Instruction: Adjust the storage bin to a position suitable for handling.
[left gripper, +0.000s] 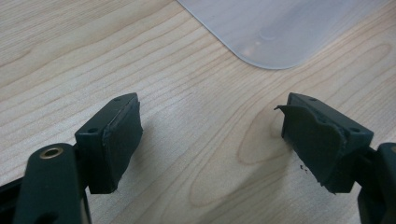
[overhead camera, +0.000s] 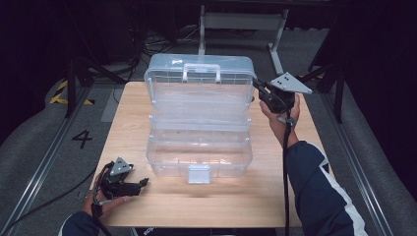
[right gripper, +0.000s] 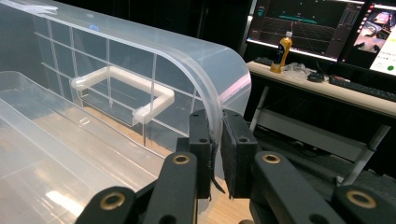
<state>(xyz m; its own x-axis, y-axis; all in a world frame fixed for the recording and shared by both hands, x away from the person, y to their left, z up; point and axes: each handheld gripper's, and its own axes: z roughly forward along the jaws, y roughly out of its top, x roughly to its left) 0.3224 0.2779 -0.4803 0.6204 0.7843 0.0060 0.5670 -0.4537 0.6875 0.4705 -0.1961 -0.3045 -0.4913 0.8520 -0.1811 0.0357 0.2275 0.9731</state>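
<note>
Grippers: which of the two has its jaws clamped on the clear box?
The right gripper: its jaws pinch the raised lid edge. The left gripper rests open on the table, holding nothing.

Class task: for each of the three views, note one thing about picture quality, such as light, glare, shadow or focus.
High view: the table is brightly lit and the room behind is dark, with soft glare on the clear box. Left gripper view: sharp wood grain and faint shadows under the left gripper. Right gripper view: the right gripper looms large, the lid rim glints and the monitors glow.
</note>
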